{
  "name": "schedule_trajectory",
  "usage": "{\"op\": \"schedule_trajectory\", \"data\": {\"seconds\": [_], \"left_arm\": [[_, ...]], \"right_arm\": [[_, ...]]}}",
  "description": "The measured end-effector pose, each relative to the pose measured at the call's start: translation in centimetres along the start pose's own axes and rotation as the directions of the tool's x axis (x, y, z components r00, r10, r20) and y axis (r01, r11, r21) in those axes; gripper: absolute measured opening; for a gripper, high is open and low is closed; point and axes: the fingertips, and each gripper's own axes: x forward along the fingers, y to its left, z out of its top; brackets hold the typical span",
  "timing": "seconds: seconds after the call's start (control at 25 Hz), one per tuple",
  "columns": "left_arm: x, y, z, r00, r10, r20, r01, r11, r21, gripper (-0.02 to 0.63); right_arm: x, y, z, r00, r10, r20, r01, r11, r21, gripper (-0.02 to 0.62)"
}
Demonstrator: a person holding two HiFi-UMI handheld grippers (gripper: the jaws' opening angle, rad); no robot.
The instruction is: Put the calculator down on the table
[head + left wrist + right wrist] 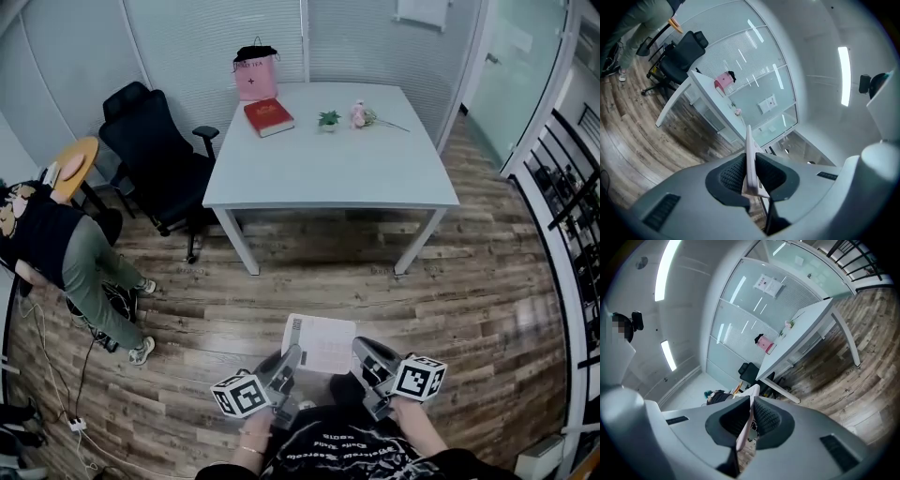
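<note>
A flat white calculator hangs low over the wooden floor, close in front of the person, held by its two sides. My left gripper is shut on its left edge and my right gripper on its right edge. In the left gripper view the calculator stands edge-on between the black pads of the left gripper. The right gripper view shows the same thin slab pinched in the right gripper. The white table stands some way ahead across the floor.
On the table's far side lie a red book, a pink bag, a small plant and a pink flower. A black office chair stands left of it. A person bends over at far left. A railing runs along the right.
</note>
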Motion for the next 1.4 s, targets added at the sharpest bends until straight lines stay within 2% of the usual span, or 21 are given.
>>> {"op": "schedule_trajectory", "data": {"seconds": [0.44,0.56,0.88,1.12,1.4], "left_arm": [[9.8,-0.6,4.3,0.997,0.044,0.057,-0.044,0.999,-0.006,0.077],[12.1,-0.6,4.9,0.996,0.06,0.066,-0.059,0.998,-0.011,0.077],[18.3,-0.8,5.3,0.995,0.074,0.062,-0.072,0.997,-0.034,0.077],[20.6,-0.3,5.3,0.996,0.081,0.038,-0.08,0.996,-0.037,0.077],[22.2,0.3,6.3,0.996,0.087,0.025,-0.086,0.994,-0.061,0.077]], "right_arm": [[3.8,-4.6,10.0,0.997,0.04,-0.06,-0.041,0.999,-0.015,0.029],[4.6,-5.9,12.1,0.996,0.053,-0.072,-0.053,0.999,-0.005,0.029],[5.0,-9.4,17.3,0.995,0.035,-0.098,-0.041,0.998,-0.057,0.029],[5.4,-11.4,18.6,0.995,-0.026,-0.098,0.014,0.992,-0.123,0.029],[6.6,-12.2,19.8,0.994,-0.032,-0.104,0.021,0.994,-0.103,0.031]]}}
